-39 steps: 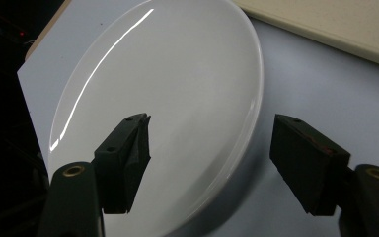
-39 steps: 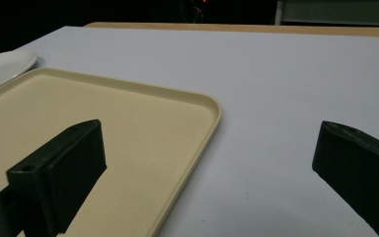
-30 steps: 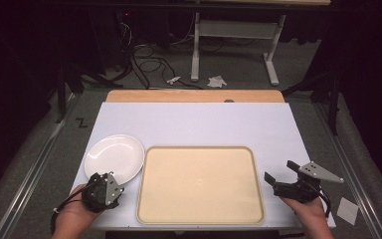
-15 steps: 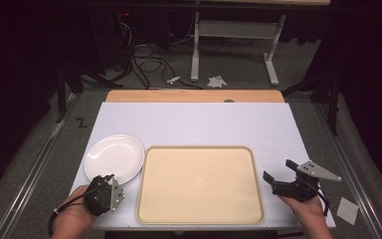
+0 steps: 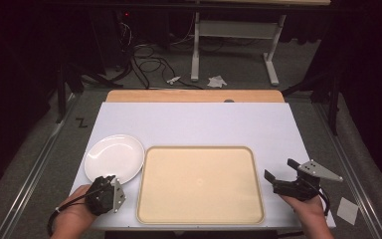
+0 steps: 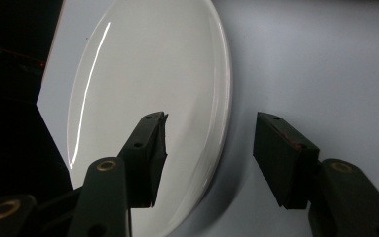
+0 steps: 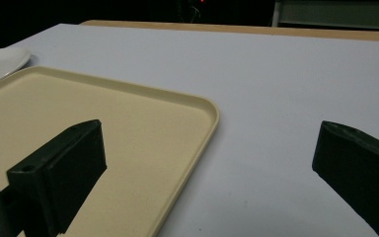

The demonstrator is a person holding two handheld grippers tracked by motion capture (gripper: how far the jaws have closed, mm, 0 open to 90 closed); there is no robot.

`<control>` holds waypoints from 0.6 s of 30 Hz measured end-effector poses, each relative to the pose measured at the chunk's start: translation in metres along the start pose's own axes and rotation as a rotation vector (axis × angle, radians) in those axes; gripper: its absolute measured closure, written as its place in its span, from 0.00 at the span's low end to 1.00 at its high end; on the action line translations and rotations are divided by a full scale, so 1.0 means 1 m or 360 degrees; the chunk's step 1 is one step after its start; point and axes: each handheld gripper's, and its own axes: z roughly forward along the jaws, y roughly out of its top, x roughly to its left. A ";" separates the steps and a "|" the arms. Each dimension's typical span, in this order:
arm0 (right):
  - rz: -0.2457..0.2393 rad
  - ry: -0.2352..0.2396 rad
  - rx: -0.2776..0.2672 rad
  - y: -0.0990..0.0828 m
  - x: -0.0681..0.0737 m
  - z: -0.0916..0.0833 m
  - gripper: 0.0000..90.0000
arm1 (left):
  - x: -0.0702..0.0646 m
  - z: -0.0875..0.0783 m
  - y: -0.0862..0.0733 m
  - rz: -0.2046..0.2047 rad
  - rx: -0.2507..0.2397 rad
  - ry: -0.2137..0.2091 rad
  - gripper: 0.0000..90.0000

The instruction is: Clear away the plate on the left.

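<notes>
My right tongs (image 7: 209, 173), spread wide over the corner of the tray.

One black jaw hangs above the cream tray (image 7: 128, 128), the other above the white table top (image 7: 276, 84), with the tray's rounded corner and raised rim between them and nothing gripped. A sliver of white plate (image 7: 0, 61) sits just past the tray's far left edge, and a wooden strip (image 7: 237, 28) borders the table's far side.
</notes>
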 end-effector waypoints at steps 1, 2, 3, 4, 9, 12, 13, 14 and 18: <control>0.0005 0.0001 -0.0002 0.000 -0.001 0.001 0.01 | 0.000 0.002 0.000 0.0019 0.0003 0.0003 0.55; 0.0005 0.0001 -0.0002 0.000 -0.001 0.001 0.01 | -0.001 0.003 0.000 0.0052 0.0017 0.0012 0.55; 0.0011 -0.0002 0.0000 -0.001 -0.001 0.000 0.01 | -0.001 0.004 0.000 0.0077 0.0017 0.0012 0.56; 0.0007 -0.0002 -0.0003 -0.001 -0.002 0.000 0.01 | -0.003 0.005 0.000 0.0098 0.0017 0.0020 0.56; 0.0005 -0.0004 -0.0017 -0.001 -0.001 -0.005 0.01 | -0.005 0.010 0.000 0.0176 0.0043 0.0037 0.60; 0.0019 -0.0009 -0.0012 -0.002 -0.002 -0.004 0.01 | -0.005 0.015 0.000 0.0219 0.0047 0.0057 0.61; 0.0019 -0.0009 -0.0012 -0.002 -0.002 -0.004 0.01 | -0.005 0.015 0.000 0.0219 0.0047 0.0057 0.61; 0.0021 -0.0007 -0.0012 -0.002 -0.002 -0.004 0.01 | -0.005 0.015 0.000 0.0224 0.0044 0.0061 0.61; 0.0024 -0.0005 -0.0001 -0.002 -0.002 -0.003 0.01 | -0.005 0.016 0.000 0.0221 0.0041 0.0065 0.61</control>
